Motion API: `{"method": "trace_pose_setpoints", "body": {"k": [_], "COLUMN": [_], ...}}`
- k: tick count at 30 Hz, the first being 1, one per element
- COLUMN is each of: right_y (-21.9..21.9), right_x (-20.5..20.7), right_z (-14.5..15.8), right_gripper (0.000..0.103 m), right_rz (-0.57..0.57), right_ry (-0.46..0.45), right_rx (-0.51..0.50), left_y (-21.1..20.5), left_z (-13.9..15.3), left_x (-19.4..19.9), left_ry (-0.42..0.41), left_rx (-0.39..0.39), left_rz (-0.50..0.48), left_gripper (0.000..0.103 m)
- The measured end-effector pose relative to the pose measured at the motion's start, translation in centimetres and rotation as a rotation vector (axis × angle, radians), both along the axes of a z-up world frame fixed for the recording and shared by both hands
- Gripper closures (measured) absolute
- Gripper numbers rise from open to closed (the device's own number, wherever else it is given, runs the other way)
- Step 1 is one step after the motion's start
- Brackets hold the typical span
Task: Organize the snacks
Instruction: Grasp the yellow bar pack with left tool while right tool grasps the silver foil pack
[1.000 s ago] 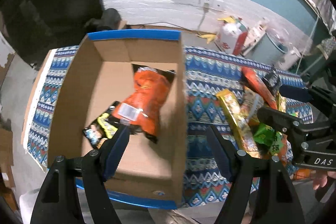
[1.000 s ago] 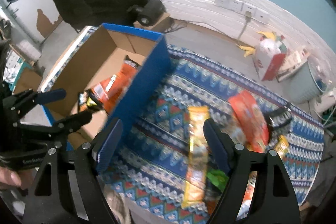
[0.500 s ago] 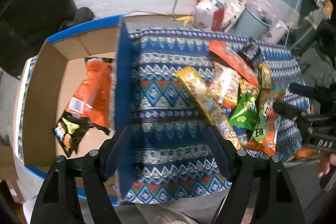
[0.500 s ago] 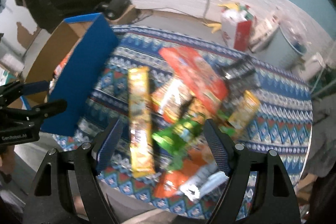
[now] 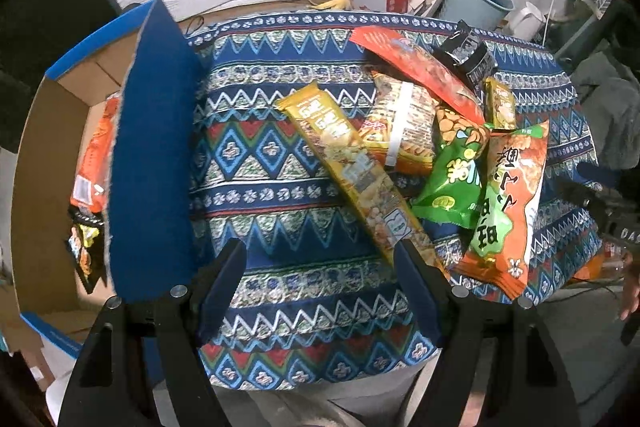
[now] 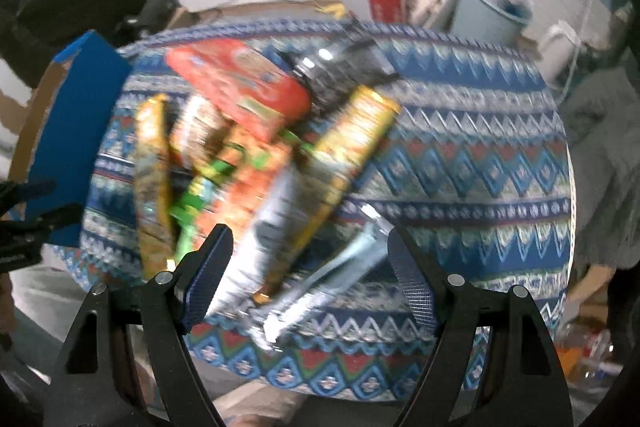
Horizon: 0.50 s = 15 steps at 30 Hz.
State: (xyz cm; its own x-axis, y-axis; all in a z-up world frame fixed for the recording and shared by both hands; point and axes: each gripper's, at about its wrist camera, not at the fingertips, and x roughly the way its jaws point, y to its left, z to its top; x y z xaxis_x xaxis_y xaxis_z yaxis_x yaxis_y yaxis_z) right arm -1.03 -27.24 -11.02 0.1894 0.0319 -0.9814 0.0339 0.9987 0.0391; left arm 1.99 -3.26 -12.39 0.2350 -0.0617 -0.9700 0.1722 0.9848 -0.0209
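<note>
Both tongs released and empty above the snack pile, box off to their left.

The left tongs (image 5: 320, 283) gape over bare patterned cloth (image 5: 256, 163); the long yellow snack bar (image 5: 352, 171) passes by their right finger. The right tongs (image 6: 308, 271) straddle silvery packets (image 6: 280, 251). Overlapped wrappers risk a double pick or slip; a snagged bag could drag neighbours off the bench. The cardboard box (image 5: 152, 155) wall stands tall, so a low carry might catch it.

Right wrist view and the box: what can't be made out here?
- Right wrist view: motion blur smears the snack pile; no pack's print is readable.
- Left wrist view: the blue flap hides most of the cardboard box interior; only edges of an orange bag show.
- Left wrist view: the right gripper is cut off by the frame's edge.
</note>
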Motion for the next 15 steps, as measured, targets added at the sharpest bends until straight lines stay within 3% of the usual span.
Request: {"method": "trace_pose_setpoints", "body": {"k": [8,15], "right_y": [-2.5,-2.4], "right_x": [-0.9,-1.0], "right_z": [-4.5,-7.3], "right_gripper": [0.023,0.023], "right_rz": [-0.063,-0.093], "right_ry": [0.107,0.176], "right_rx": [0.016,0.025], "left_y": [-2.0,-1.9], "left_z": [-2.7,-5.3], "left_x": [1.7,2.9], "left_ry": [0.055,0.131], "left_rx": [-0.017,-0.056], "left_rz": [0.035,0.138], "left_gripper": [0.026,0.026]}}
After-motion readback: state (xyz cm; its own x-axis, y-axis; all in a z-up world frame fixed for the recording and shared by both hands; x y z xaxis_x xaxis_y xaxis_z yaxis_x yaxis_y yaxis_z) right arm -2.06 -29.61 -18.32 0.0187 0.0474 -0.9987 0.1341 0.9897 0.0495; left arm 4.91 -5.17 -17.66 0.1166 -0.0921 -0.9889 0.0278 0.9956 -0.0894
